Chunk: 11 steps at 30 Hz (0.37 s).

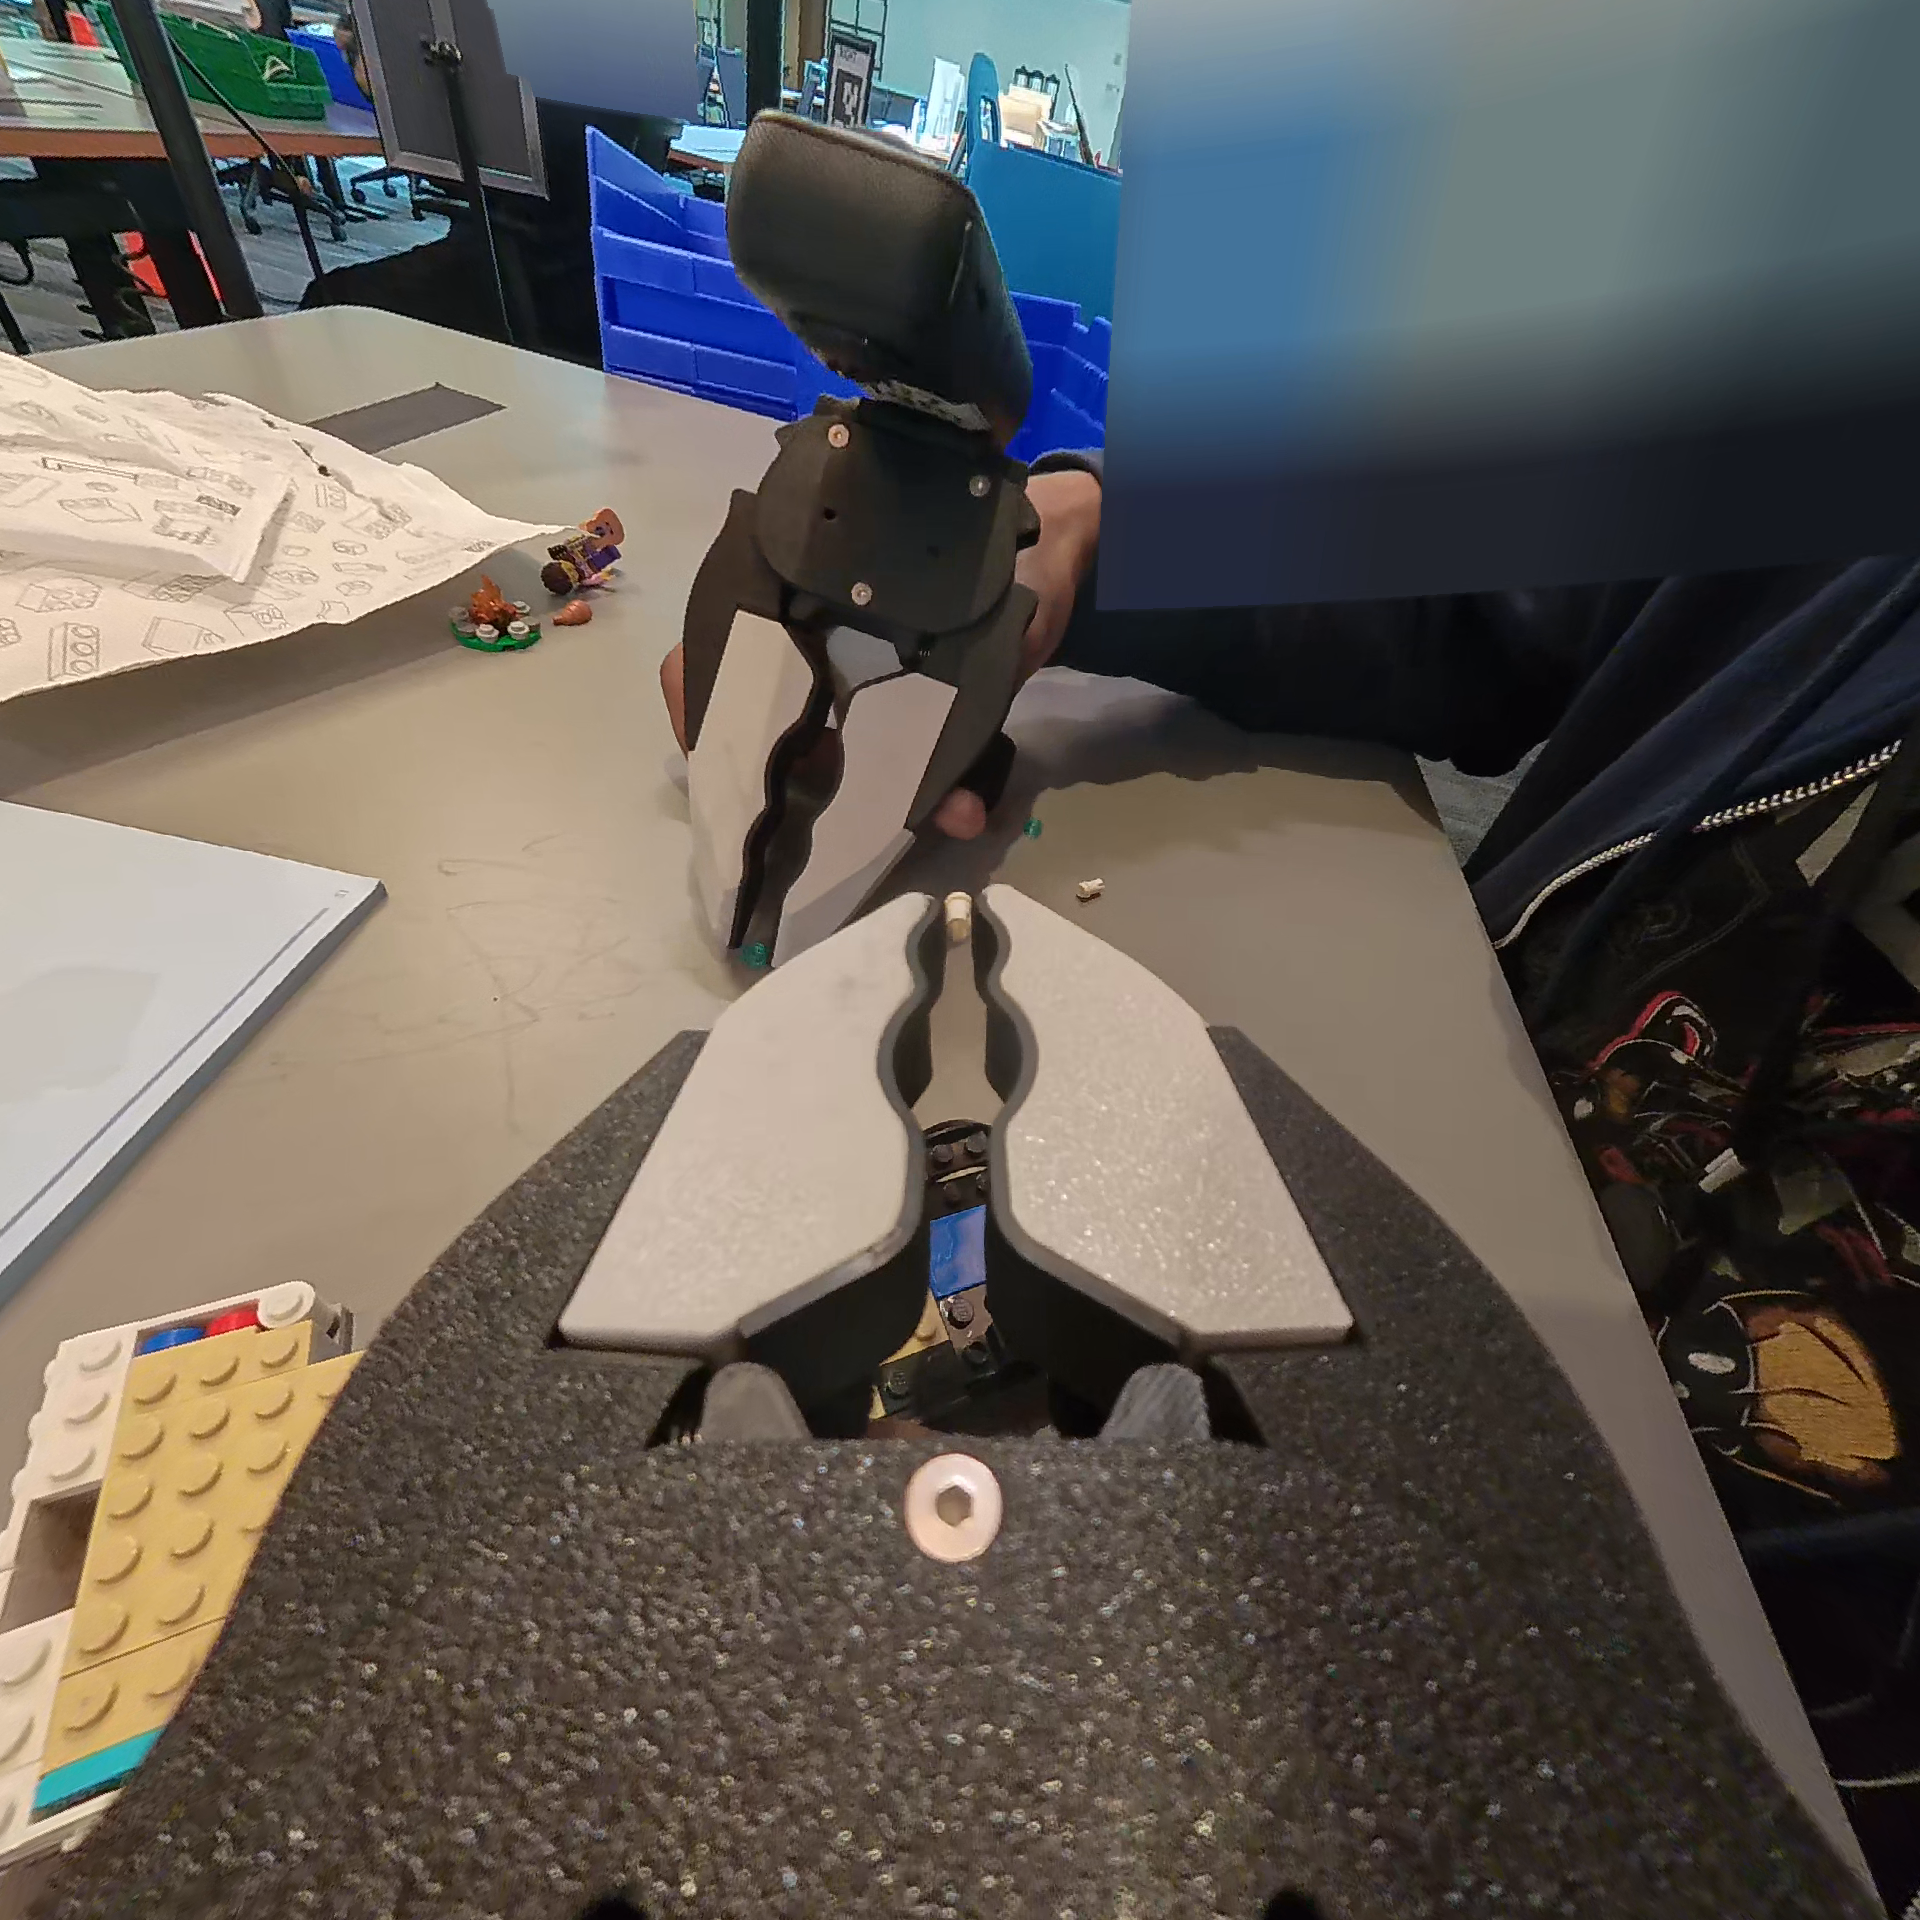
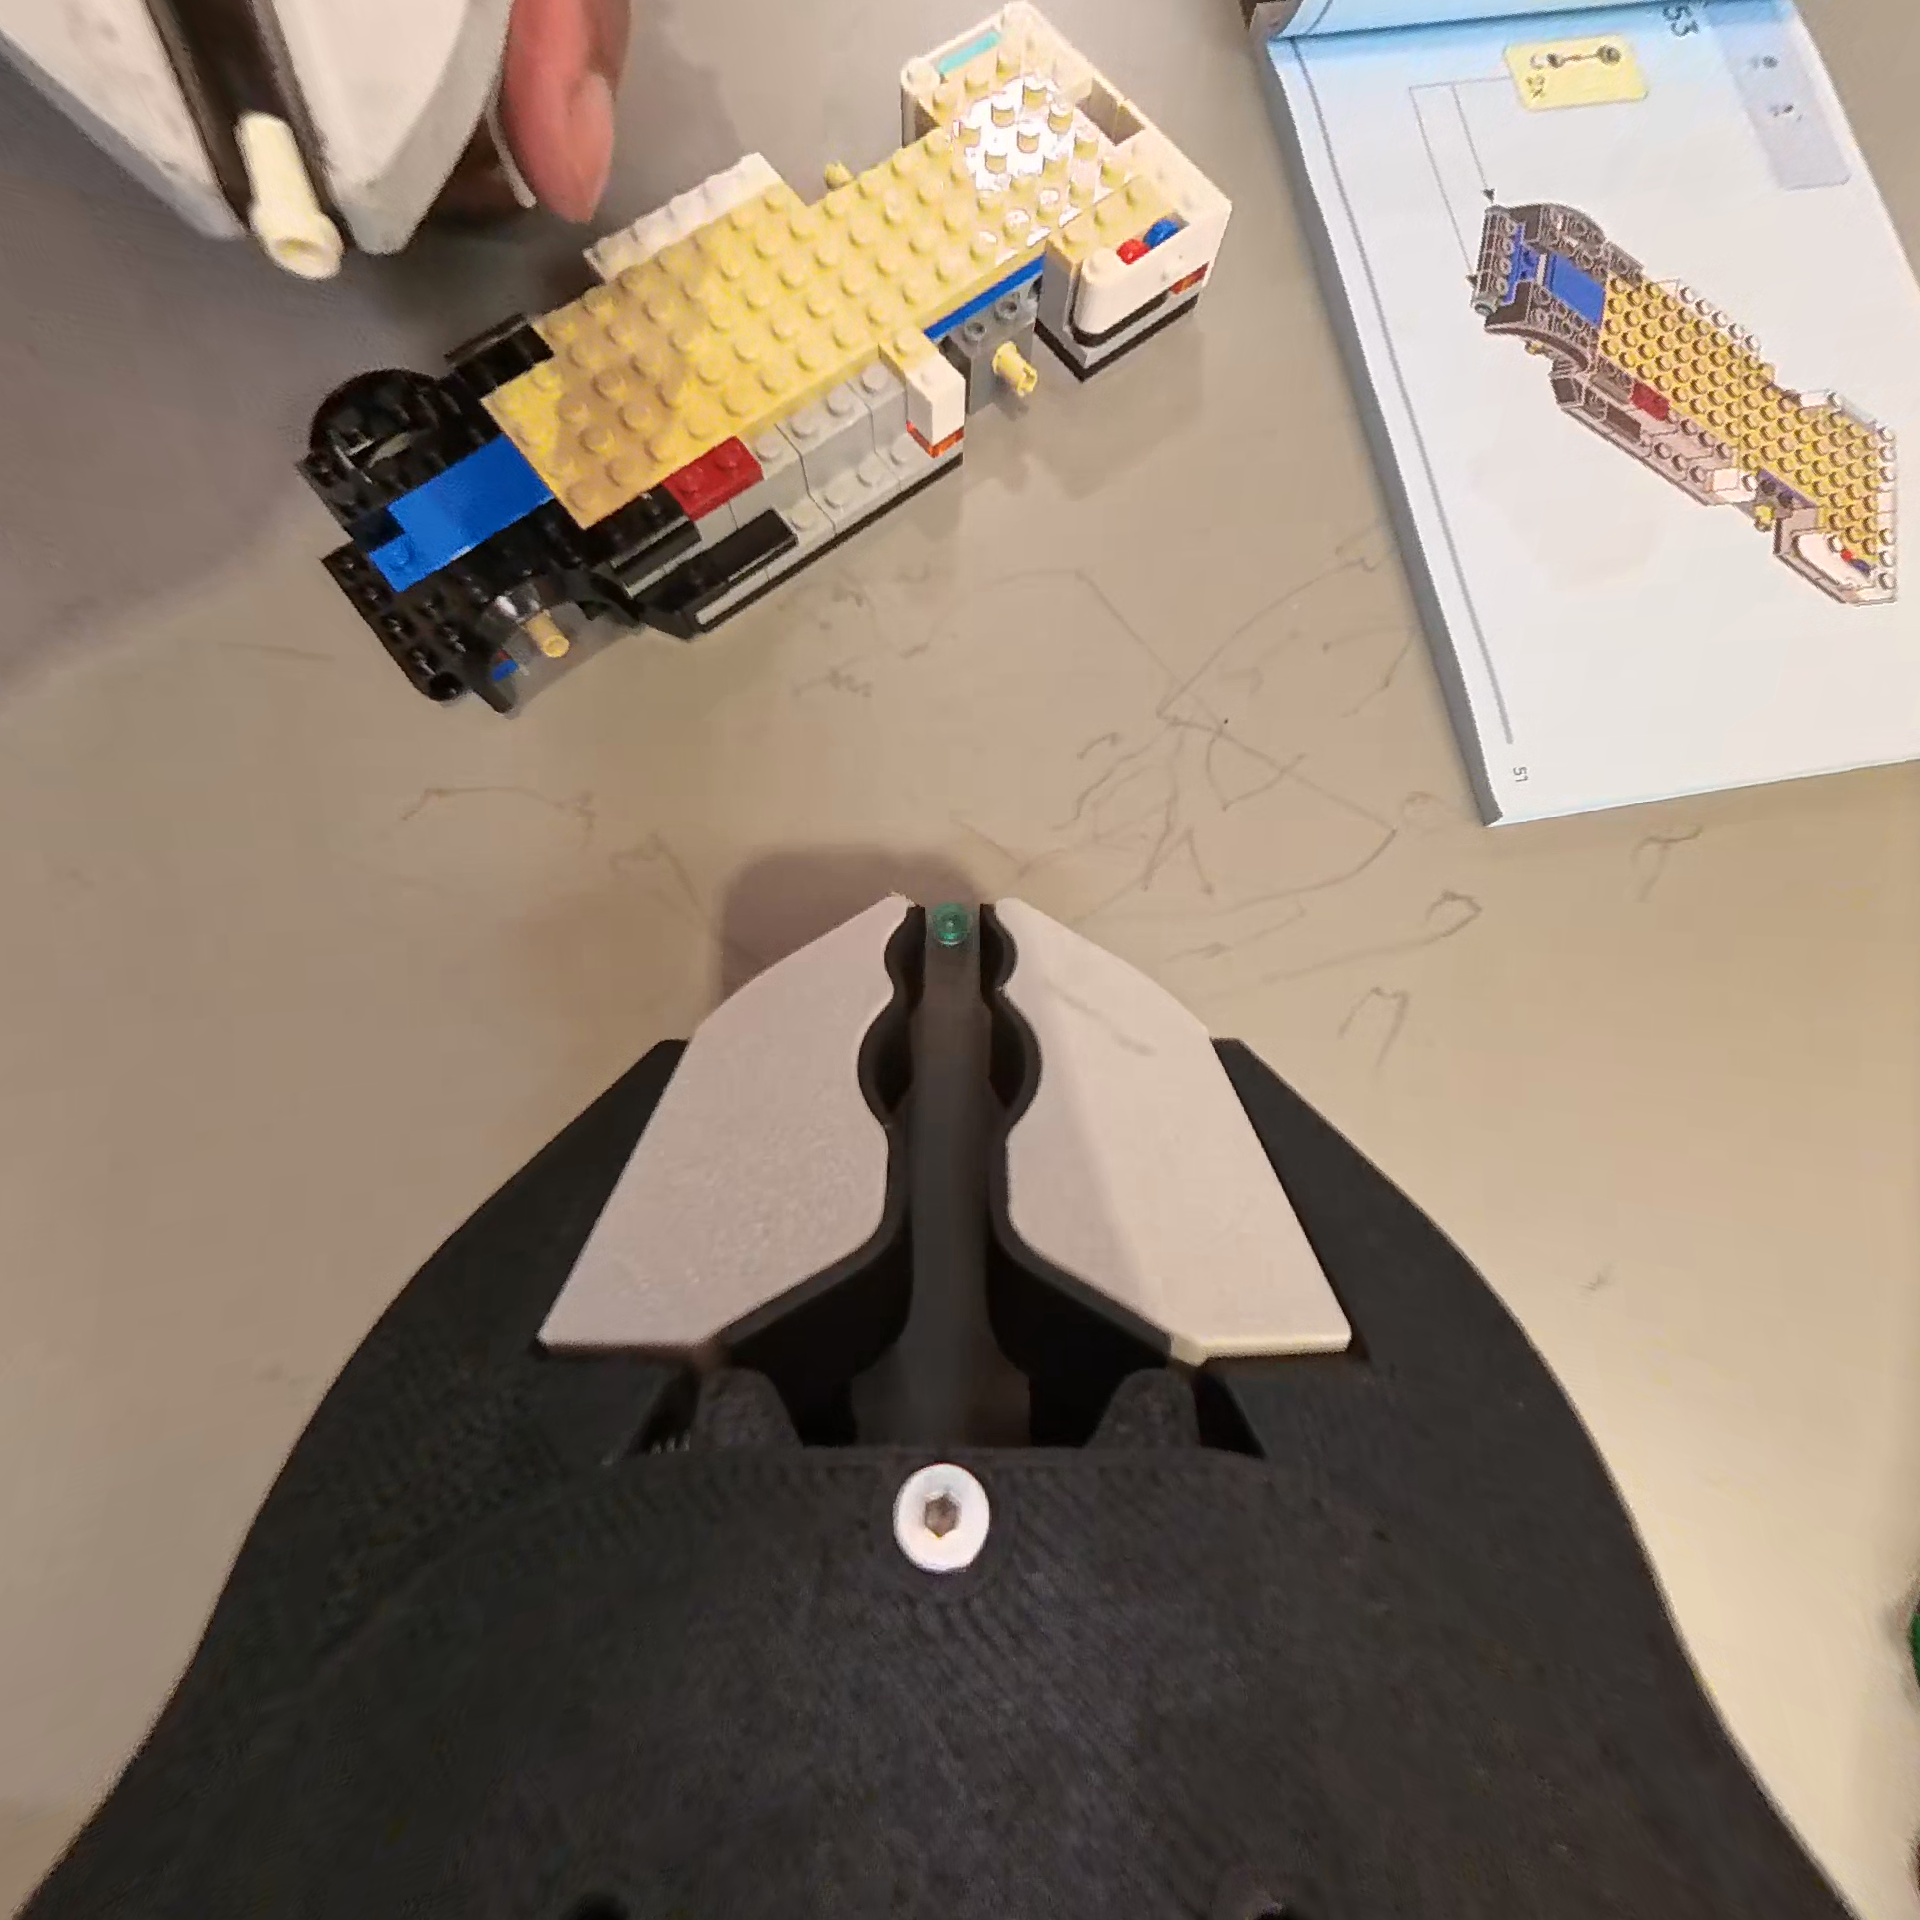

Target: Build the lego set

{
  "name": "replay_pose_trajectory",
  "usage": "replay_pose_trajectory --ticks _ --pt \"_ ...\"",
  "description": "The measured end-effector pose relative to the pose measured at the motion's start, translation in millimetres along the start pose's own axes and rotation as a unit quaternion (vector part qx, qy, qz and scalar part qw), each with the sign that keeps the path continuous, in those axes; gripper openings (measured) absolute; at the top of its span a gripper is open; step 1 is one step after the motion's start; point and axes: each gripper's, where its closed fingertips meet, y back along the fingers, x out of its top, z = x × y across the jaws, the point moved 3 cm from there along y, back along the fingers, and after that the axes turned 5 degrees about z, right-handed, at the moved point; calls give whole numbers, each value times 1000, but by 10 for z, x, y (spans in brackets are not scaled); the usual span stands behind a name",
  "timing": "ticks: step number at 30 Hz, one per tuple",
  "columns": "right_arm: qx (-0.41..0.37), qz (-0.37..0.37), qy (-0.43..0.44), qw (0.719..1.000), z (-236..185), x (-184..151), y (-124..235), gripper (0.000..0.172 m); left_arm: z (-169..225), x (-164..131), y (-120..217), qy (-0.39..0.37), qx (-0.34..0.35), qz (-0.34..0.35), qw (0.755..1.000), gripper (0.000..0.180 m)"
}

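My left gripper is shut on a small cream peg, which stands out past the fingertips. The peg also shows in the right wrist view, pinched in that gripper at the top left. My right gripper is shut on a tiny clear green round stud, with its tips down at the grey table. The left wrist view shows the stud at those tips, just left of my left gripper. A long brick model in tan, white, black and blue lies beyond the right gripper.
An open instruction booklet lies right of the model. A printed paper bag, a minifigure and a small campfire build lie far left. A loose cream piece and another green stud lie near the table edge by a person's dark jacket.
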Motion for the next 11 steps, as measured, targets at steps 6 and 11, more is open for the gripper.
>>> replay_pose_trajectory --ticks 6,11 --pt "2 6 2 1000 -6 10 10 10 3 -6 -4 -1 0 -2 1000 5" --pt "0 12 1 1000 3 23 19 7 7 -12 -5 -5 1 -5 1000 5"
